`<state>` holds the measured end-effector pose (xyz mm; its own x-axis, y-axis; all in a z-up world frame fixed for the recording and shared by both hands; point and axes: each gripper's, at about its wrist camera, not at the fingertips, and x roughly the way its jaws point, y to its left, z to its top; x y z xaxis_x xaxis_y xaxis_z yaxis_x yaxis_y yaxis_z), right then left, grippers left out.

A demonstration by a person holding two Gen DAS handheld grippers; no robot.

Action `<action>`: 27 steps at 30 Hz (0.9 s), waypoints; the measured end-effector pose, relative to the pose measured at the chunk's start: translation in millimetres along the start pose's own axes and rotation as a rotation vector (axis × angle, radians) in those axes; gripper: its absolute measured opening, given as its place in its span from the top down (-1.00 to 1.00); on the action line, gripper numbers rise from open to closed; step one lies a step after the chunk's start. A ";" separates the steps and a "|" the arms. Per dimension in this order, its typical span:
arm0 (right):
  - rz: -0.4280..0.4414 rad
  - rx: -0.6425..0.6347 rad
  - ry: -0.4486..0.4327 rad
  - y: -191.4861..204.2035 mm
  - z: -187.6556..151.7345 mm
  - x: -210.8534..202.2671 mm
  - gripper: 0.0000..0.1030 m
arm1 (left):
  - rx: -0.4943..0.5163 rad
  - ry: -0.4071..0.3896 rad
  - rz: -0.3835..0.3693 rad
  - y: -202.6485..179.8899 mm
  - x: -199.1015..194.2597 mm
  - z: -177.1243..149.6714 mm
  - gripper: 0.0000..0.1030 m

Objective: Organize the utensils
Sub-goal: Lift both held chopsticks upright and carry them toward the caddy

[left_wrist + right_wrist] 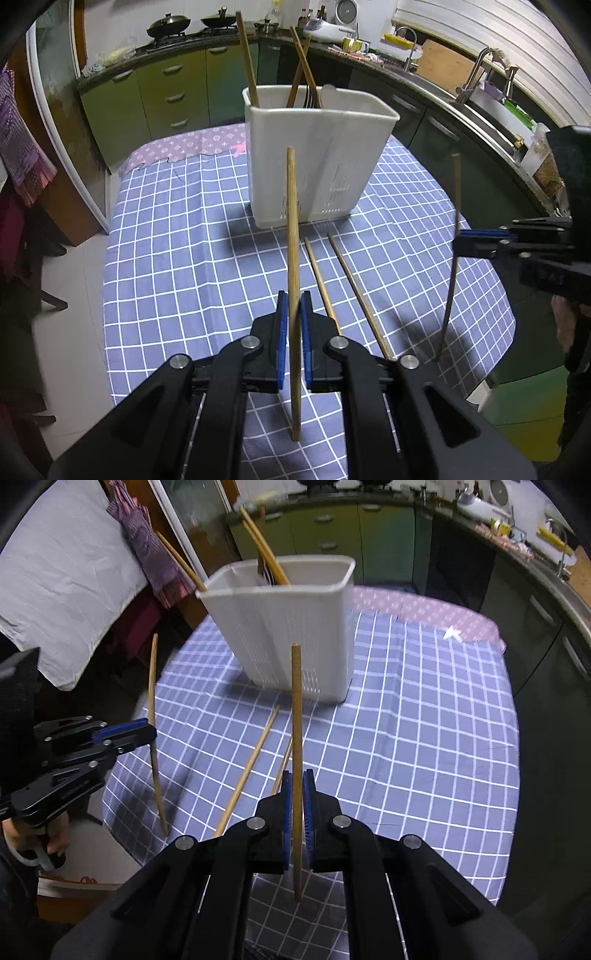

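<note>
The job stood partway through. The white utensil holder [314, 166] sat toward the far edge of the counter [184, 258], on its blue checked cloth, and already held three wooden chopsticks [246, 59] leaning against its walls, along with some metal cutlery [313, 96] whose kind was hard to make out. An inner divider seemed to split it into compartments, though which piece stood in which could not be told.

The left tool [294, 317] was clenched on a light wooden chopstick [293, 229], held upright above the near edge of the counter. The right tool [297, 801] was likewise clamped on a darker chopstick [296, 716], also upright, over the near right part of the counter. Neither was over the holder yet.

Two more loose chopsticks [347, 280] lay flat on the cloth between the holder and the near edge, just beside each other. So four pieces in all seemed left to go in: the two being carried, then the two lying down.
</note>
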<state>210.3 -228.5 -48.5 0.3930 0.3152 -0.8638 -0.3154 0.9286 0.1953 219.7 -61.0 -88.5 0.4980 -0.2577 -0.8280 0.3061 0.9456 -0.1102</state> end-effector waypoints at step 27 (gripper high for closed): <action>0.006 -0.028 -0.078 4.0 -2.7 -25.9 0.87 | 0.042 -0.084 -0.009 -9.4 -29.5 10.1 0.86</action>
<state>196.5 -233.5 -26.5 0.4570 0.3365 -0.8234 -0.3420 0.9210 0.1866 210.3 -64.3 -57.5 0.5606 -0.2837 -0.7780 0.3439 0.9344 -0.0929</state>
